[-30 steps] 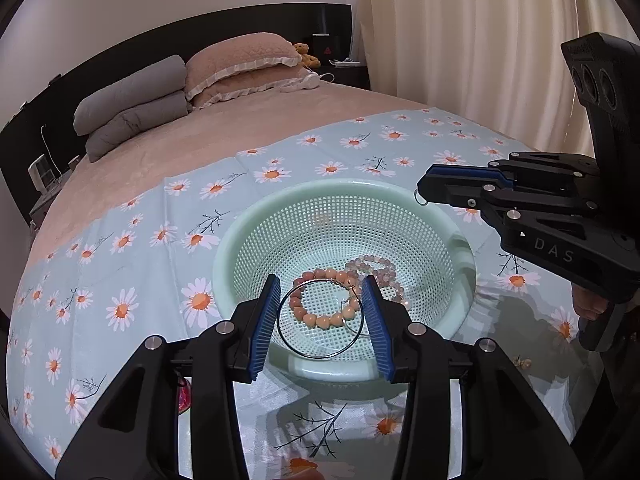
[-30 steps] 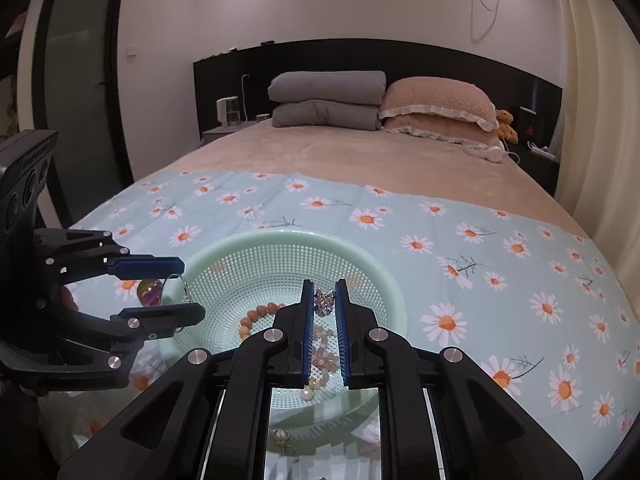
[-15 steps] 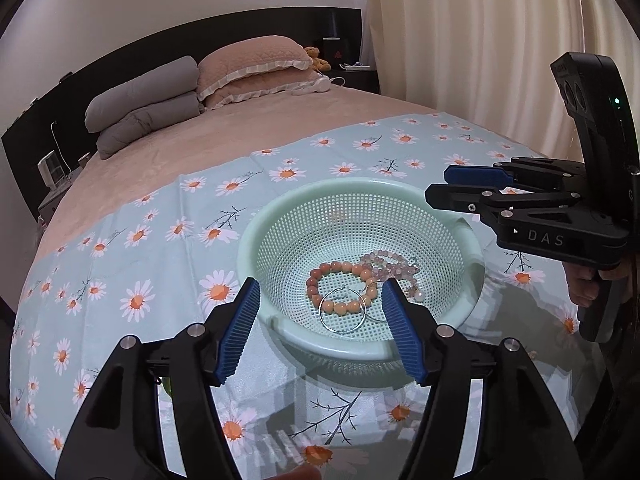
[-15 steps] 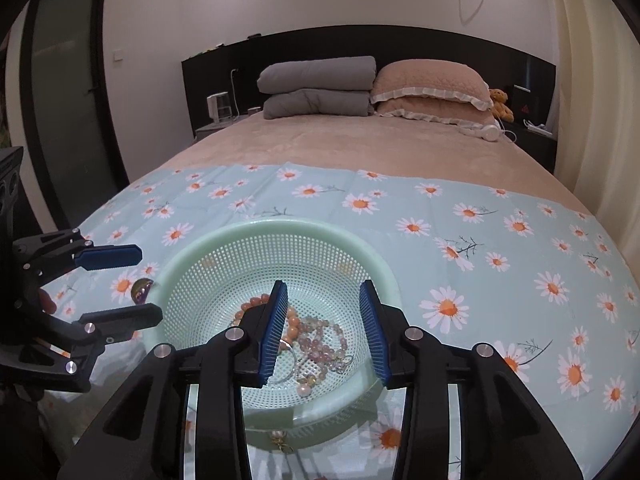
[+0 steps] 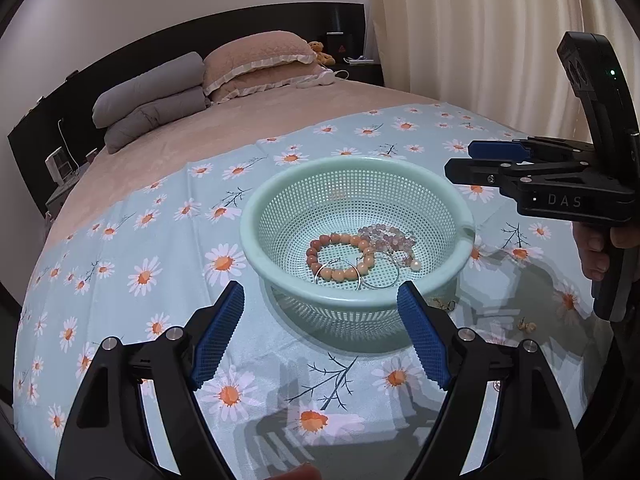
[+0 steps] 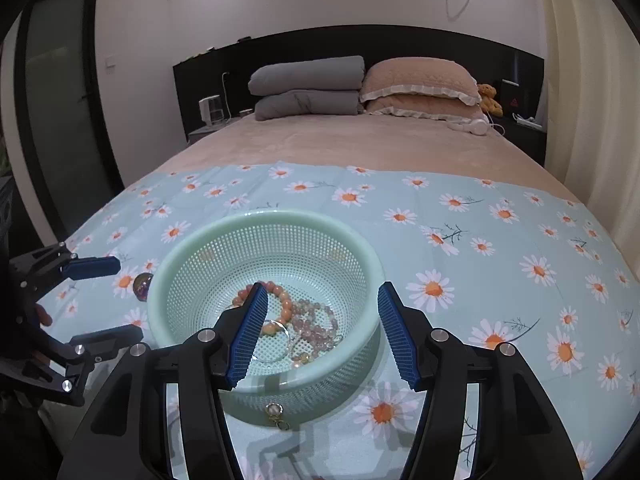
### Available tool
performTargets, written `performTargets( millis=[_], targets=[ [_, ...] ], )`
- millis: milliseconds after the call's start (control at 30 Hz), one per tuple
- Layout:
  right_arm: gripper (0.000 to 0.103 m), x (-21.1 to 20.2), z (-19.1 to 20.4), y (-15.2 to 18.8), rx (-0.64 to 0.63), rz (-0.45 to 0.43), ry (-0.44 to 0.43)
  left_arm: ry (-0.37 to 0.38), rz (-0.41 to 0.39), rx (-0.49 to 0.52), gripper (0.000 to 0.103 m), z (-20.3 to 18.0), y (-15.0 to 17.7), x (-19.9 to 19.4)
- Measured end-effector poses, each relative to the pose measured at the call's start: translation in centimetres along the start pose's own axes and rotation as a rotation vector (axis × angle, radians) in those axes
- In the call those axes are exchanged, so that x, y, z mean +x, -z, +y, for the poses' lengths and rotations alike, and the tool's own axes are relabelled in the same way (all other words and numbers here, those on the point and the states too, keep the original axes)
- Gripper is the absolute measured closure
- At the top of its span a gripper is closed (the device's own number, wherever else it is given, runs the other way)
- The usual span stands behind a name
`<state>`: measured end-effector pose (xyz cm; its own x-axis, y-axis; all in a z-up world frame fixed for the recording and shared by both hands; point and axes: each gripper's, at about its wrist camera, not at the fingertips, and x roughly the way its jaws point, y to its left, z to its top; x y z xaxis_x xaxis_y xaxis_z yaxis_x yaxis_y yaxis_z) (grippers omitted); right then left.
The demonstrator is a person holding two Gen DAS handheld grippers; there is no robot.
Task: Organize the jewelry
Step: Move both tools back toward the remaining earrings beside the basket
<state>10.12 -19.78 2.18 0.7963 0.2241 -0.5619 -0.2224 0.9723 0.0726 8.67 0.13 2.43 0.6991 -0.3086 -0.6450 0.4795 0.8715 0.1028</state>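
Note:
A mint-green mesh basket [image 5: 256, 204] [image 6: 168, 264] sits on the daisy-print cloth. It holds an orange bead bracelet [image 5: 320, 246] [image 6: 285, 300], a pale pink bead bracelet [image 5: 394, 236] [image 6: 316, 322] and silver hoops [image 5: 378, 270] [image 6: 276, 344]. My left gripper [image 5: 320, 330] is open and empty, just short of the basket's near rim. My right gripper [image 6: 322, 330] is open and empty above the basket's near side; it also shows in the left wrist view [image 5: 468, 158]. Small gold earrings [image 5: 442, 304] [image 6: 276, 414] lie on the cloth beside the basket, and another piece [image 5: 526, 325] lies further right.
A dark iridescent bead [image 6: 142, 282] lies on the cloth left of the basket. Grey bolsters [image 6: 306, 88] and pink pillows [image 6: 420, 84] lie at the headboard. A curtain [image 5: 480, 40] hangs along the right side. White headphones [image 6: 472, 125] rest on the bed.
Both grippers have opened wide and drawn back from the basket. The silver hoop left my left gripper and the pink beads left my right gripper; both lie in the basket.

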Motion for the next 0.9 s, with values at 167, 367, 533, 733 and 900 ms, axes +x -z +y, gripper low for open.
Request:
performTargets(
  millis=[167, 367, 533, 733, 900],
  targets=[
    [0.048, -1.4, -0.7, 1.8, 0.018, 0.021, 0.013, 0.007, 0.007, -0.024, 0.021, -0.7, 1.6, -0.6],
    [0.048, -3.3, -1.2, 4.6, 0.054, 0.040, 0.034, 0.029, 0.031, -0.040, 0.021, -2.0, 3.4, -0.9],
    [0.048, -3.7, -0.9, 7.6, 0.085, 0.103, 0.046, 0.078, 0.053, -0.023, 0.020, -4.0, 4.8, -0.3],
    [0.048, -3.3, 0.2, 11.1, 0.098, 0.171, 0.072, 0.146, 0.080, -0.002, 0.020, -6.4, 5.5, 1.4],
    [0.049, -2.8, 1.0, 12.6, 0.089, 0.199, 0.091, 0.162, 0.099, 0.015, 0.020, -7.3, 5.2, 3.1]
  ],
)
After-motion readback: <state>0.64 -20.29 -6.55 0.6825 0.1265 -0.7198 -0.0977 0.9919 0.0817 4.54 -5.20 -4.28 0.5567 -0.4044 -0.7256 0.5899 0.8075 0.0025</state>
